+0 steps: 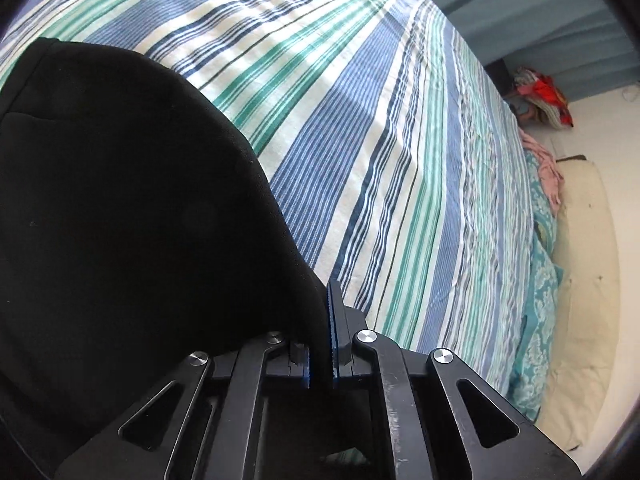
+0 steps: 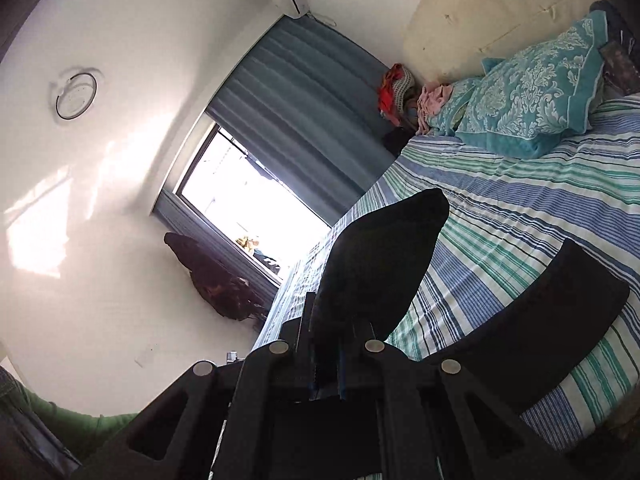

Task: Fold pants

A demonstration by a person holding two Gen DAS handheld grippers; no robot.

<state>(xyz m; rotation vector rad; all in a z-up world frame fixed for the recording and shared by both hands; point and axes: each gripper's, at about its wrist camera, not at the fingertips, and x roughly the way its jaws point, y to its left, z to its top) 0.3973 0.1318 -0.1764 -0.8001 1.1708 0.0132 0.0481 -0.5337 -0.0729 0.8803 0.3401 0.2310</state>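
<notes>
The black pants (image 1: 132, 208) fill the left half of the left wrist view, lifted over the striped bedsheet (image 1: 380, 140). My left gripper (image 1: 322, 344) is shut on an edge of the pants; the cloth hides its left finger. In the right wrist view my right gripper (image 2: 328, 340) is shut on another part of the black pants (image 2: 380, 264), which stands up from the jaws. More of the pants (image 2: 560, 320) lies across the sheet (image 2: 520, 208) at the lower right.
Teal patterned pillows (image 2: 532, 96) lie at the head of the bed by a cream headboard (image 2: 460, 12). Pink and red clothes (image 2: 400, 92) are piled in the corner. Blue curtains (image 2: 304, 104) hang at a bright window. A green sleeve (image 2: 72, 420) is at lower left.
</notes>
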